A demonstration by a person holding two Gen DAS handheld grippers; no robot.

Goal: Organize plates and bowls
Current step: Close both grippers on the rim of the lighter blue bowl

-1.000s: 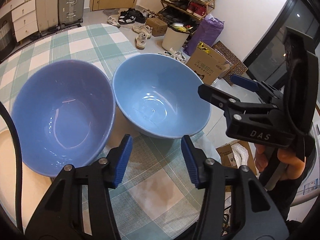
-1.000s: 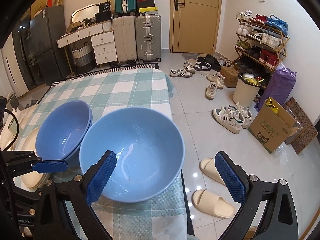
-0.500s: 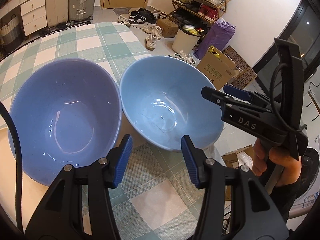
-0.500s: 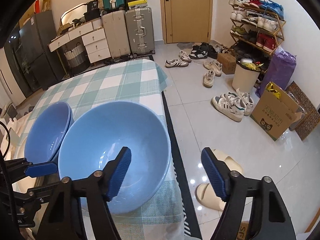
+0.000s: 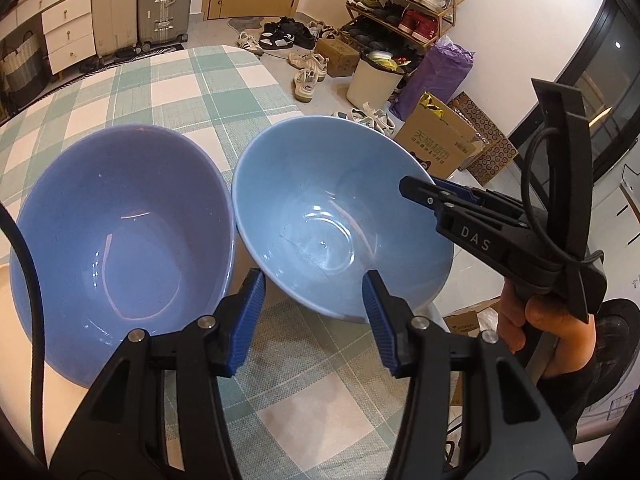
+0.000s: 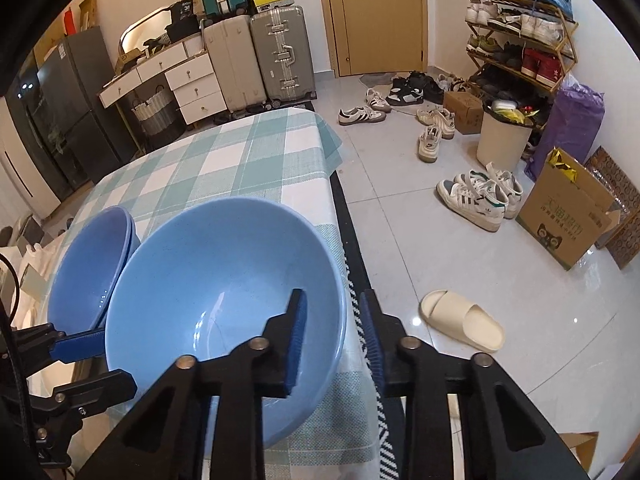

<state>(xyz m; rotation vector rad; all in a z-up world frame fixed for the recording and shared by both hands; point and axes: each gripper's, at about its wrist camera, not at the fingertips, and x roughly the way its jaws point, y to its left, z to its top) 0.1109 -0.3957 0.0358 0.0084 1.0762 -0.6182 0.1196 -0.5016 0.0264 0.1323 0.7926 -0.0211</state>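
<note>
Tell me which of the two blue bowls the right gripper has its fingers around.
The lighter sky-blue ceramic bowl at the table's edge; the right gripper straddles its rim. The darker periwinkle bowl sits beyond, ungripped.

Blue bowls (image 5: 328,216) on green-and-white checked tablecloth (image 5: 192,92).

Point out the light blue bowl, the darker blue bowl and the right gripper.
light blue bowl (image 5: 320,216): left wrist view, inner floor.
darker blue bowl (image 5: 132,248): left wrist view, inner floor.
right gripper (image 6: 332,336): right wrist view, between fingertips straddling the bowl's rim.

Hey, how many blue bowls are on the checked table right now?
2. The light blue bowl sits at the table's edge, its rim between the right gripper's pads. The darker blue bowl sits beside it. More may be hidden.
</note>
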